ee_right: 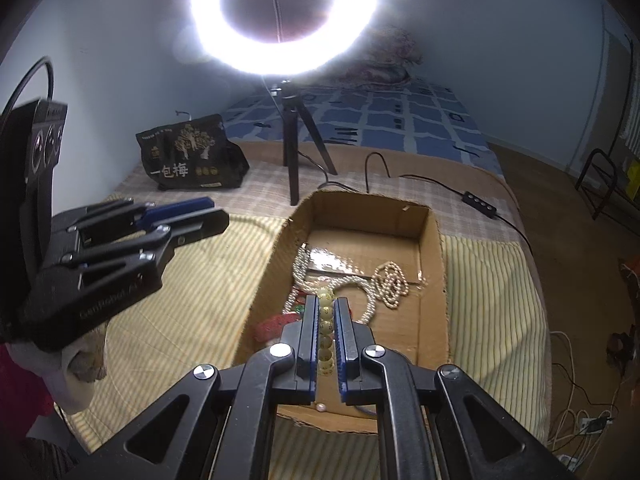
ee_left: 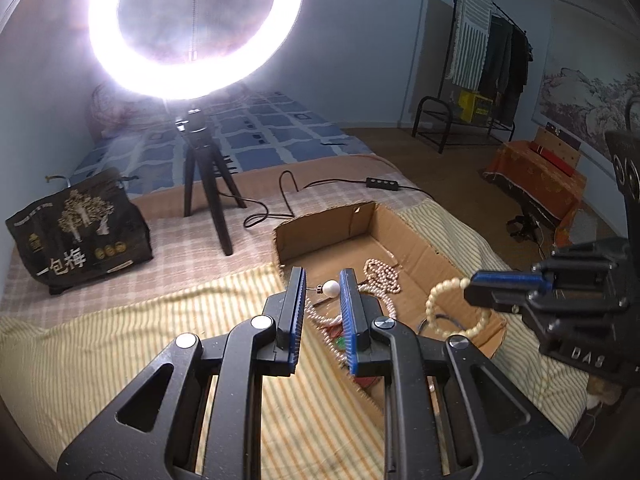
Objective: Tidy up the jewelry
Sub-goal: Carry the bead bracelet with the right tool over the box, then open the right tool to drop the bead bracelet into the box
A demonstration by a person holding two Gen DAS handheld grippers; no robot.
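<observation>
My left gripper (ee_left: pixel 323 280) holds a white pearl earring (ee_left: pixel 330 289) by its thin post, the pearl between the jaws, above the near left corner of the cardboard box (ee_left: pixel 416 236). My right gripper (ee_right: pixel 326 304) is shut on a cream bead bracelet (ee_right: pixel 325 320), held over the box (ee_right: pixel 432 280); the bracelet also hangs as a loop in the left wrist view (ee_left: pixel 444 304). Inside the box lie a pink pearl strand (ee_right: pixel 390 280), a white pearl necklace (ee_right: pixel 304 268) and red and green pieces (ee_right: pixel 276 324).
A ring light on a black tripod (ee_left: pixel 208 200) stands behind the box, its cable and switch (ee_left: pixel 382 184) trailing right. A dark printed bag (ee_left: pixel 80 228) sits at the left. The striped yellow cloth (ee_left: pixel 160 340) covers the surface. The bed's edge drops to the floor at the right.
</observation>
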